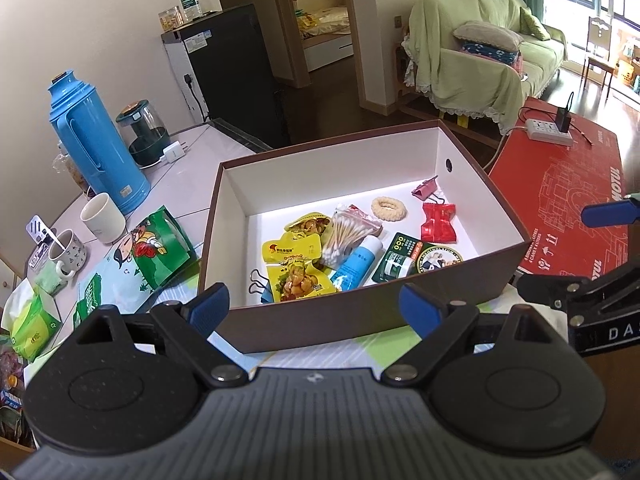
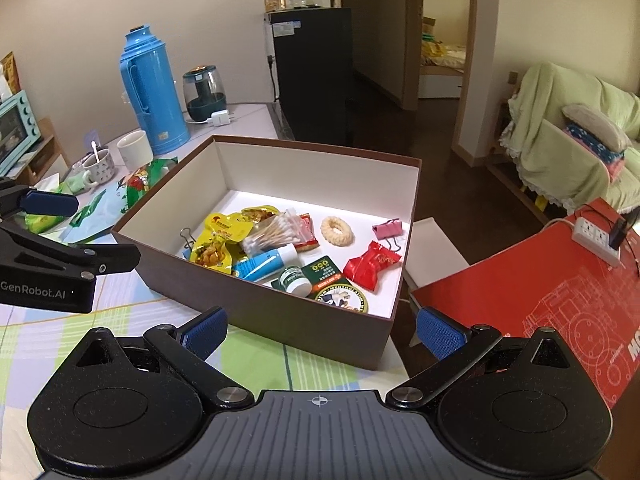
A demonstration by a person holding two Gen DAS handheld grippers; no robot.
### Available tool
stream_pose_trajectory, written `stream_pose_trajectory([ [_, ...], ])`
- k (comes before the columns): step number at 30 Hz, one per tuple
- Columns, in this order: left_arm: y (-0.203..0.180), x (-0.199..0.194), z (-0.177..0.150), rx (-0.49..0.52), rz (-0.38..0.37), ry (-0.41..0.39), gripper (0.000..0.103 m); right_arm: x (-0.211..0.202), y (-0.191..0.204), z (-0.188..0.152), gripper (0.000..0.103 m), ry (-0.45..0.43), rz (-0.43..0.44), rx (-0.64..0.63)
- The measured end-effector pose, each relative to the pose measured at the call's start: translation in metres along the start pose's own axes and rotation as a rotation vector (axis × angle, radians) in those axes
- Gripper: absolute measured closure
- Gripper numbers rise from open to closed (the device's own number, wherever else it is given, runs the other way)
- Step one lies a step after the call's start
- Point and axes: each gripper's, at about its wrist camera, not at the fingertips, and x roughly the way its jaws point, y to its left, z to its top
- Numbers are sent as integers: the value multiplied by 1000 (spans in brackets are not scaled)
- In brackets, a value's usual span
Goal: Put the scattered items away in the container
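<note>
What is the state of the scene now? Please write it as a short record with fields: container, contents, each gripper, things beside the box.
container: brown box, open, white inside
contents: yellow snack packets, cotton swab bag, blue tube, red candy, ring biscuit, pink binder clip, small white jar
left gripper: open, empty, before the box
right gripper: open, empty
beside box: blue thermos, white cup
</note>
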Motion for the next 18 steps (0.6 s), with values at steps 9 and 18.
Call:
stream_pose_trajectory([
  [9, 8, -6, -13, 9, -23, -14, 13, -3, 10, -5, 0, -1, -28, 51],
  [18, 16, -9, -22, 2, -39, -29, 13, -3, 19, -7, 0, -2, -57, 85],
])
